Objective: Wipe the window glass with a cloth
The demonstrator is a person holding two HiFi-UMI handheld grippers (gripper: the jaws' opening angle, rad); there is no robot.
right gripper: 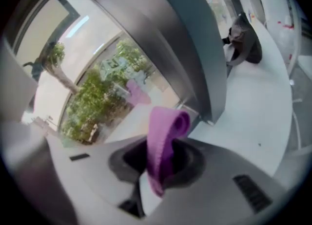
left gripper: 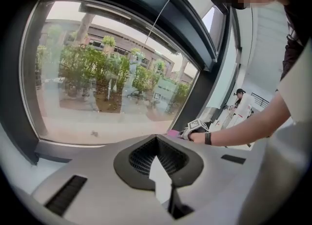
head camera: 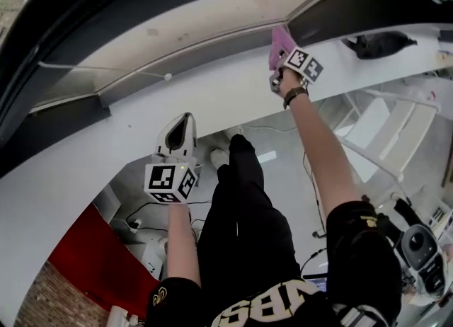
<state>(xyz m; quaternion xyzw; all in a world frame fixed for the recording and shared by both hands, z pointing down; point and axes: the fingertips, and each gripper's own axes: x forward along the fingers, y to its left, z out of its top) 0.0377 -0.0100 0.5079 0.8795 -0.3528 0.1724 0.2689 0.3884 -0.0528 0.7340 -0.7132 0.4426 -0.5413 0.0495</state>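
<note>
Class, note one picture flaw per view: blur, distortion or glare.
Head view: wide lens bends the white window sill into an arc. Left gripper view: sharp, but the dark window frame bulges round the bright window glass. Right gripper view: blurred all over, the folded purple cloth soft-edged.

**Person with two hand-held grippers.** The person is wearing black trousers [head camera: 244, 226] and a black short-sleeved shirt [head camera: 354, 262], which is showing pale block lettering [head camera: 272, 309] across it and a gold emblem [head camera: 368, 221] on each sleeve. A dark wristband [head camera: 294, 96] is circling the right wrist. The left gripper [head camera: 182, 124] and the right gripper [head camera: 278, 46] are each presenting a pale grey moulded shell and carrying a cube [head camera: 170, 182] faced with black-and-white square markers. In the left gripper view, the shell is showing a dark ribbed recess [left gripper: 146, 158] and narrow black slots [left gripper: 66, 196].
</note>
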